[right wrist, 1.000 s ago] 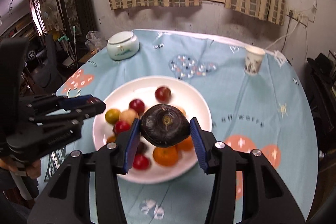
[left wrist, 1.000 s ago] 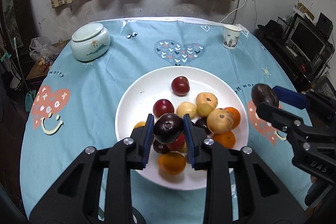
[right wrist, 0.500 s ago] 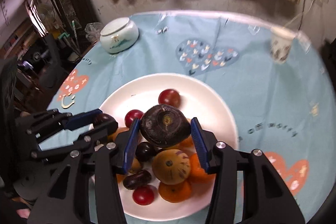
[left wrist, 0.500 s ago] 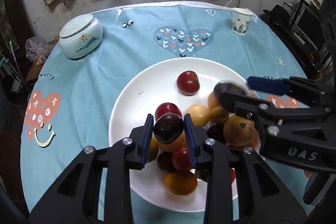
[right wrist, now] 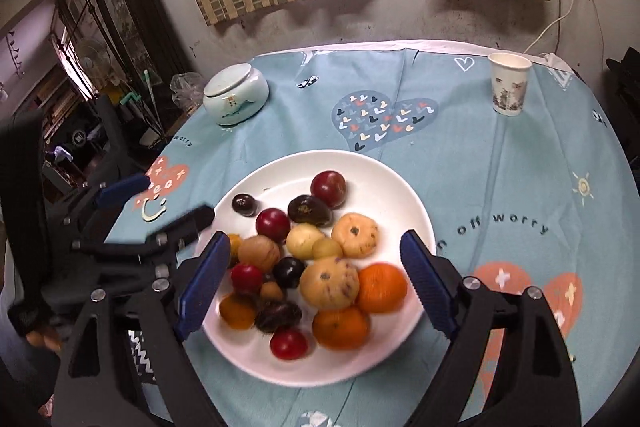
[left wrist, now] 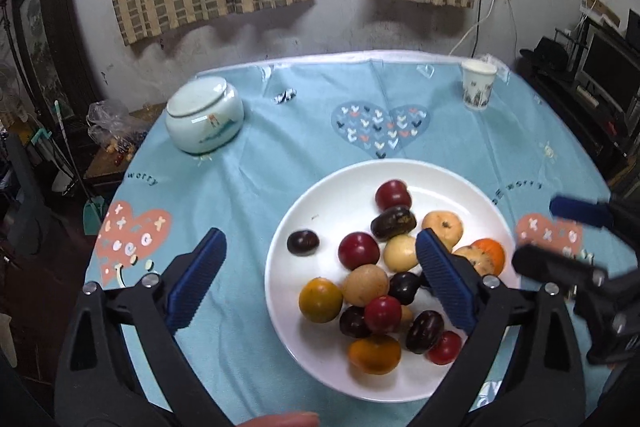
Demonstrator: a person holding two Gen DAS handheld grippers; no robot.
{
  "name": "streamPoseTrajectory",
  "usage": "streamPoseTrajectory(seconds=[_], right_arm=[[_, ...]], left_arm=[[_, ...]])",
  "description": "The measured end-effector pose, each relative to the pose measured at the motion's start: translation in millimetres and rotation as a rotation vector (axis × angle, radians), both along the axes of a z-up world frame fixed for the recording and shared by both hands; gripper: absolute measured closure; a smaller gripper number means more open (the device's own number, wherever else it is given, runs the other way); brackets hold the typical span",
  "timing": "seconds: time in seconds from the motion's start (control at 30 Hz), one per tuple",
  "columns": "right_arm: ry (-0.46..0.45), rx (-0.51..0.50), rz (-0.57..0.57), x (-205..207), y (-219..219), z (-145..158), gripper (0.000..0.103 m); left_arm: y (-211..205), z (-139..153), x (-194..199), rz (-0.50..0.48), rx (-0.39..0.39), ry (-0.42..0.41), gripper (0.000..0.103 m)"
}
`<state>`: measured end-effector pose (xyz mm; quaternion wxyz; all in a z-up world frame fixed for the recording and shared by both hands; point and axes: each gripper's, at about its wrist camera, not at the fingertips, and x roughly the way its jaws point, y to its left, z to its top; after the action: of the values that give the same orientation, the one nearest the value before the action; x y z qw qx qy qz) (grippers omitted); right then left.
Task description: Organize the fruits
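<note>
Both tools hang spread wide and empty above the near side of the plate (left wrist: 320,195). The fruits (left wrist: 376,279) all lie heaped on it, mostly in its near right half. The left tool (left wrist: 320,279) straddles the plate's left rim; a lone dark plum (left wrist: 303,242) sits just ahead of it, apart from the pile. The right tool (right wrist: 314,279) frames the heap's middle. On this showing the left is nearer the plum, the right nearer the oranges (right wrist: 382,287).

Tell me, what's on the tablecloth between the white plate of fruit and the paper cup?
Nothing stands there. In the right wrist view, only bare blue tablecloth runs from the plate to the paper cup, with the printed heart pattern off to one side.
</note>
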<state>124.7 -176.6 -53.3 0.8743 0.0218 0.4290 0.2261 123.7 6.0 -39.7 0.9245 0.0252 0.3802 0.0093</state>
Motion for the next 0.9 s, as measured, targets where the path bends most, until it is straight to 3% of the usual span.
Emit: streamPoseTrajectory(seconds=[0.37, 0.9], right_arm=[[-0.051, 0.054, -0.044, -77.4, -18.3, 22.9, 0.014], [-0.117, 0.053, -0.018, -135.9, -11.8, 42.2, 0.014]], left_arm=[[-4.3, 65.2, -44.1, -0.044, -0.092, -0.134, 0.003], [-4.8, 98.1, -90.7, -0.064, -0.133, -0.210, 0.003]])
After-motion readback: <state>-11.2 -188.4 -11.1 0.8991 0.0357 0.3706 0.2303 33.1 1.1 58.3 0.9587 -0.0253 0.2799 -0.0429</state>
